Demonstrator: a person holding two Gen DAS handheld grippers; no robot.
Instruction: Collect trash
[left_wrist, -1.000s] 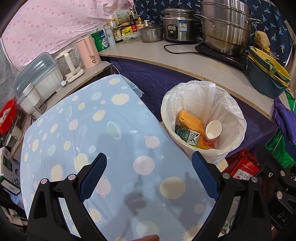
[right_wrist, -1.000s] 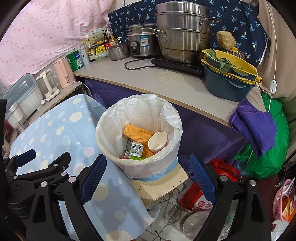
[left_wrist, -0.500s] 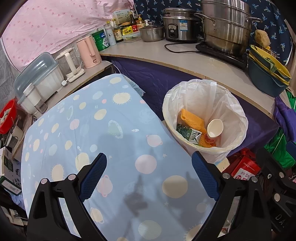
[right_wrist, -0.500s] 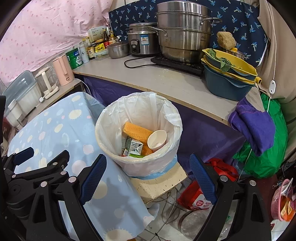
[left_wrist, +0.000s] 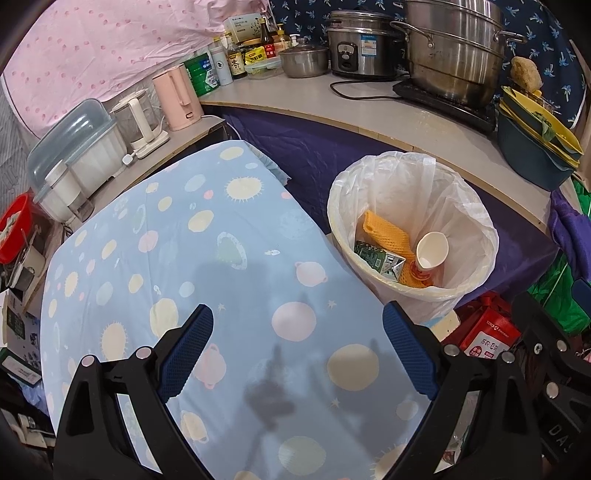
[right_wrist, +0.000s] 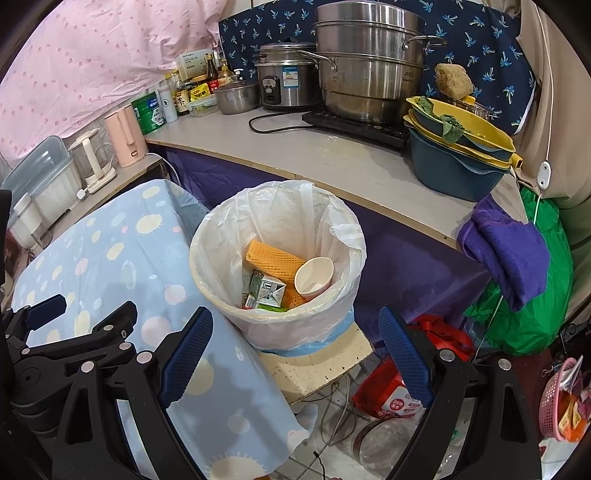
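The round bin, lined with a thin crinkled white bag, stands on a pale block beside the table; inside lie an orange foam mesh sleeve, a creased green carton and a paper cup; both the left gripper and right gripper are spread wide, holding nothing; a soft blue planet-print cloth covers the table; steel pots crowd the counter.

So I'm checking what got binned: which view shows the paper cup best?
The right wrist view: the paper cup lies open-mouthed in the lined bin, nearer centre. The left wrist view shows it too, off to the right.
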